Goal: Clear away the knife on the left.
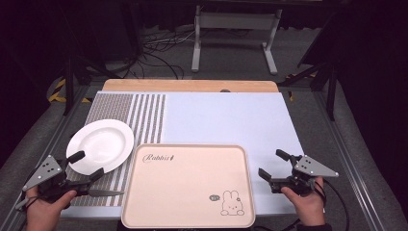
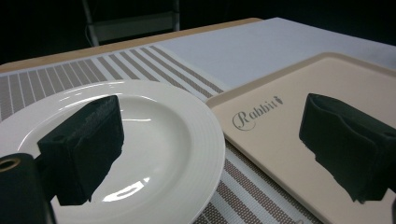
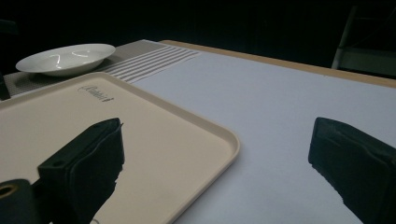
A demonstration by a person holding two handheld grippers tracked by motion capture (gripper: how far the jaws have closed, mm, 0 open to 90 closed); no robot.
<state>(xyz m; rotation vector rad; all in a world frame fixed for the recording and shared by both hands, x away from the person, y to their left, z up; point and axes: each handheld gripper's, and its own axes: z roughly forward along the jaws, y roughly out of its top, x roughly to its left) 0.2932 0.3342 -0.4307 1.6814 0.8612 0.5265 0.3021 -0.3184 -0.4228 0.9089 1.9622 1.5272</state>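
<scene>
Plate (image 1: pixel 100 145), white, glazed and likely slippery and breakable, sits at the near left beside the tray (image 1: pixel 188 185); grip its rim. Left claw (image 1: pixel 88 167) and right claw (image 1: pixel 273 166) gape apart, empty.

We count one white plate (image 1: pixel 100 146), empty, sitting on the striped part of the mat. One beige tray (image 1: pixel 187 187), with one rabbit drawing (image 1: pixel 231 203) and one line of script lettering (image 1: pixel 157 158) printed on it. One table mat (image 1: pixel 226 120), one piece with two zones: striped at the left, plain pale at the right. One wooden table (image 1: pixel 190 85) under it. Two handheld grippers: left gripper (image 1: pixel 89 165) and right gripper (image 1: pixel 273 164), two black jaws each, so four jaws total. Two grey three-cornered plates, one per gripper. Two hands, one per gripper. One white metal stand (image 1: pixel 235 36) on the floor behind the table.
</scene>
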